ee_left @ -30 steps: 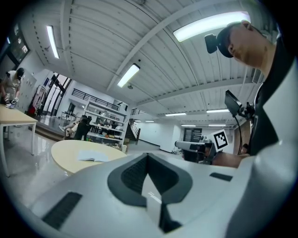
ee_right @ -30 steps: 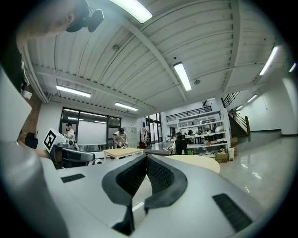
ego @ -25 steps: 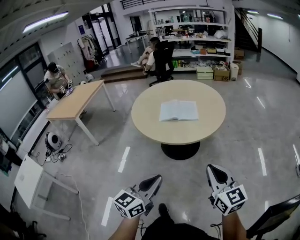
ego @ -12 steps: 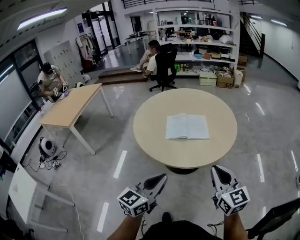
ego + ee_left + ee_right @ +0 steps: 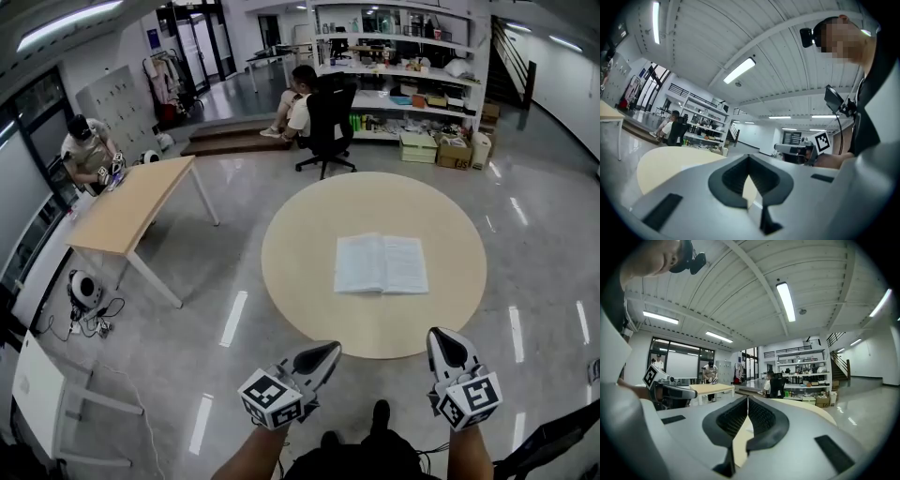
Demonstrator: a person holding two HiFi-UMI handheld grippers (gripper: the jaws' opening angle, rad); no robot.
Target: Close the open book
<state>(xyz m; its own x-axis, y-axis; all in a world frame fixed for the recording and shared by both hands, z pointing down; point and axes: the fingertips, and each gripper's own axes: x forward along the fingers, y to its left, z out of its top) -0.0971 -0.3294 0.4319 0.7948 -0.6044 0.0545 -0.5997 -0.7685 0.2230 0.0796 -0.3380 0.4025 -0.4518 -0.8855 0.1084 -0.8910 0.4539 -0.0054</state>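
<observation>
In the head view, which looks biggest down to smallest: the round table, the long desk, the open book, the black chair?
1. round table
2. long desk
3. open book and black chair look about alike; the chair is farther off, so no ranking.

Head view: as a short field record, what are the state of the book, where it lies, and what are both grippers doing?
book: book open, flat, pages up
support: round table, book right of its centre
left gripper: left gripper fingers together, empty, by the table's near edge
right gripper: right gripper fingers together, empty, by the same edge
contact with book: none
task state: not yet closed
surroundings: desk at left; person seated at back
</observation>
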